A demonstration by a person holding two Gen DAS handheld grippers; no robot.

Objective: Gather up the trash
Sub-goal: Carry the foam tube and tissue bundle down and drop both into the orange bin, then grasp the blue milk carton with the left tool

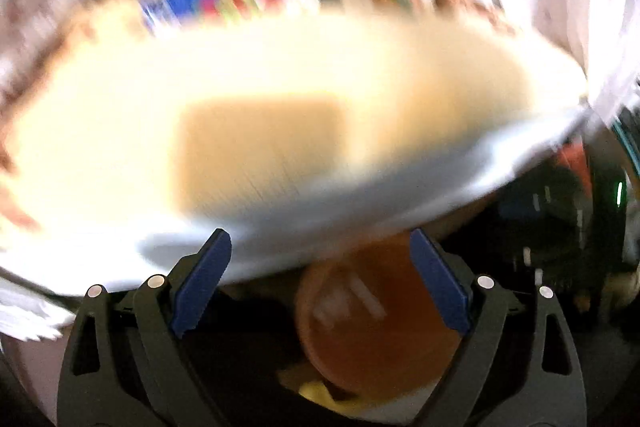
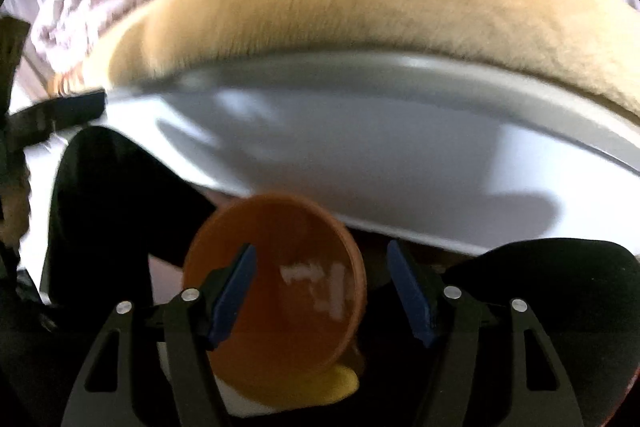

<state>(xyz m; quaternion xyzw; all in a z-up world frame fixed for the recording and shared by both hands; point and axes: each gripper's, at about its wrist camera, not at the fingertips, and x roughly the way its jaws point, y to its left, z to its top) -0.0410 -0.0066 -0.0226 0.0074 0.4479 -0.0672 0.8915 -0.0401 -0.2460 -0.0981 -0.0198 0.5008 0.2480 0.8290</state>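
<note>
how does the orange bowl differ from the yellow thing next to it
The orange bowl is large, round and hollow, with its open mouth tilted toward the camera; the yellow thing is a small, low lump with no hollow that shows. The bowl is deep orange with pale glare patches inside; the yellow thing is plain bright yellow. The bowl sits above, and the yellow thing peeks out at its lower edge. Both lie in the dark space below the white table edge.

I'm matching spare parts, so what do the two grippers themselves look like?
Both look alike. The left gripper and right gripper each have a black linkage frame with triangular cut-outs, round silver pivot pins, and two flat blue pads on the fingers. No cables, markings or sleeves are visible.
</note>
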